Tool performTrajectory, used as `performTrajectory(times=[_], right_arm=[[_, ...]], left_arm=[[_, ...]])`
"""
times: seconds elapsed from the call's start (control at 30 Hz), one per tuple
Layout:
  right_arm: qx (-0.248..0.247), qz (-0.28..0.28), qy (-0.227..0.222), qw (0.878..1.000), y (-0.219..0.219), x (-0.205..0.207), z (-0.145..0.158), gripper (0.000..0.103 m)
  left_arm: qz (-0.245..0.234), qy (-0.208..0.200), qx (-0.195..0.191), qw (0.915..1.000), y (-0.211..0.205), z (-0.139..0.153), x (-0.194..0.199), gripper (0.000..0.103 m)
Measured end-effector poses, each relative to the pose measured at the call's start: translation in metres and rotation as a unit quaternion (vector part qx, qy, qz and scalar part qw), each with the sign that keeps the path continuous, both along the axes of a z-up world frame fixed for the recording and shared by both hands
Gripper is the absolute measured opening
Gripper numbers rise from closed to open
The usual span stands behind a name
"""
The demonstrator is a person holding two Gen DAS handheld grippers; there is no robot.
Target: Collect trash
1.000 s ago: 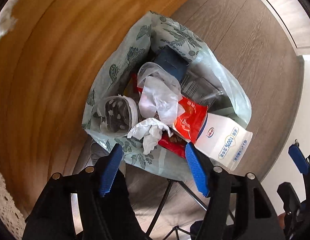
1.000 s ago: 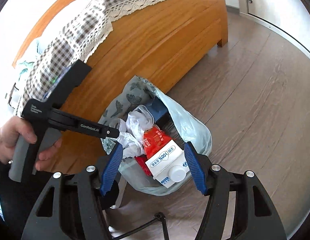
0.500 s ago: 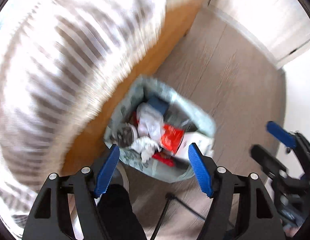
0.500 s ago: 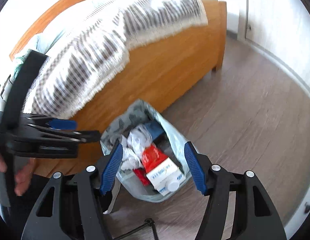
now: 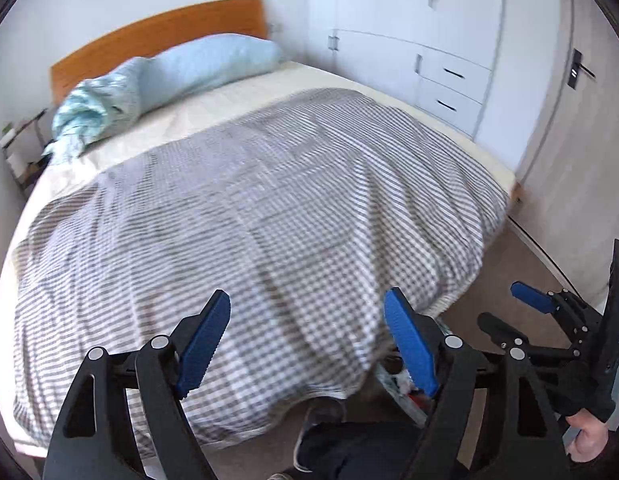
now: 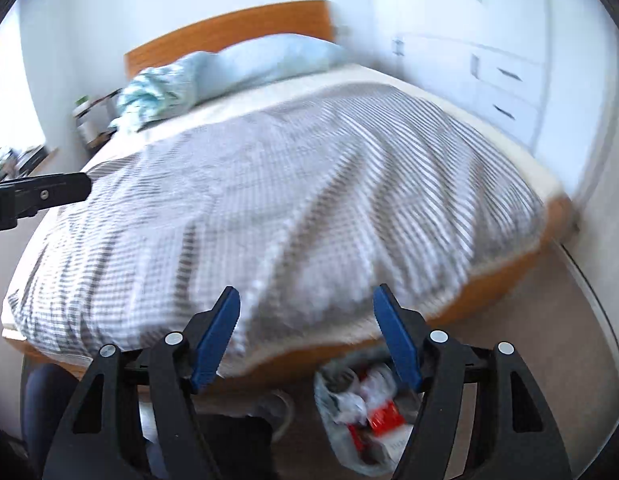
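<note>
The trash bag [image 6: 363, 412], pale green plastic stuffed with white tissue and red wrappers, stands on the floor at the foot of the bed; in the left wrist view only a sliver of the bag [image 5: 397, 384] peeks out behind a finger. My left gripper [image 5: 309, 344] hangs high over the checked blanket, its jaws opening with nothing between them. My right gripper [image 6: 307, 336] is likewise raised above the bed's edge and the bag, jaws opening and empty. The right gripper [image 5: 525, 312] also shows at the right edge of the left wrist view, held in a hand [image 5: 587, 440].
A bed [image 5: 249, 208] with a grey-checked blanket, a light blue pillow [image 5: 205, 64] and a wooden headboard fills both views. White wardrobe drawers [image 5: 449, 88] line the right wall. A bedside shelf [image 6: 89, 116] stands at left. A shoe [image 5: 321, 420] and dark trouser leg are below.
Both grippers rose away from the trash bag and tilted up, so the bed now fills the views. The bag shrank to the bottom edge. Both pairs of jaws widened slightly.
</note>
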State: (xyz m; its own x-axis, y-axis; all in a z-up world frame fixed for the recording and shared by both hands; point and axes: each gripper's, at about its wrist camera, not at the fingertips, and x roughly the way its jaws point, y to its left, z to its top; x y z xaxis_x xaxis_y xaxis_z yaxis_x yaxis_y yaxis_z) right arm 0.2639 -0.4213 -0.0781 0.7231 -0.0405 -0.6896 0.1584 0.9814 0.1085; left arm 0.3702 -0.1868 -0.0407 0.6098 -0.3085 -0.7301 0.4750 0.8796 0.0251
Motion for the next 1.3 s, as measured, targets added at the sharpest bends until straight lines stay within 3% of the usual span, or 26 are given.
performTrajectory(times=[0.1, 0.27, 0.4, 0.47, 0.7, 0.8, 1.0, 1.13, 1.3], right_arm=[[-0.015, 0.051, -0.019, 0.998, 0.048, 0.03, 0.031, 0.067], [-0.019, 0.119, -0.046, 0.992, 0.118, 0.061, 0.079, 0.068], [-0.02, 0.149, -0.072, 0.986, 0.157, 0.053, 0.113, 0.073], [-0.029, 0.155, -0.088, 0.984, 0.17, 0.038, 0.125, 0.075], [-0.018, 0.156, -0.141, 0.977, 0.178, -0.028, 0.145, 0.079], [-0.018, 0.154, -0.162, 0.975, 0.176, -0.055, 0.142, 0.081], [-0.032, 0.154, -0.176, 0.972, 0.171, -0.11, 0.127, 0.084], [-0.044, 0.167, -0.182, 0.968, 0.178, -0.144, 0.118, 0.084], [-0.022, 0.156, -0.185, 0.97, 0.186, -0.182, 0.108, 0.084]], left_arm=[[0.07, -0.033, -0.012, 0.9969, 0.07, 0.028, 0.0, 0.085], [0.169, -0.075, -0.036, 0.9821, 0.166, 0.069, -0.022, 0.088], [0.22, -0.113, -0.045, 0.9679, 0.212, 0.093, -0.052, 0.092], [0.229, -0.12, -0.052, 0.9647, 0.227, 0.101, -0.067, 0.093], [0.231, -0.168, -0.074, 0.9554, 0.244, 0.106, -0.138, 0.095], [0.242, -0.18, -0.081, 0.9499, 0.246, 0.1, -0.17, 0.095], [0.237, -0.248, -0.077, 0.9364, 0.232, 0.093, -0.25, 0.095], [0.248, -0.259, -0.085, 0.9298, 0.23, 0.078, -0.289, 0.095], [0.281, -0.261, -0.084, 0.9196, 0.227, 0.06, -0.324, 0.095]])
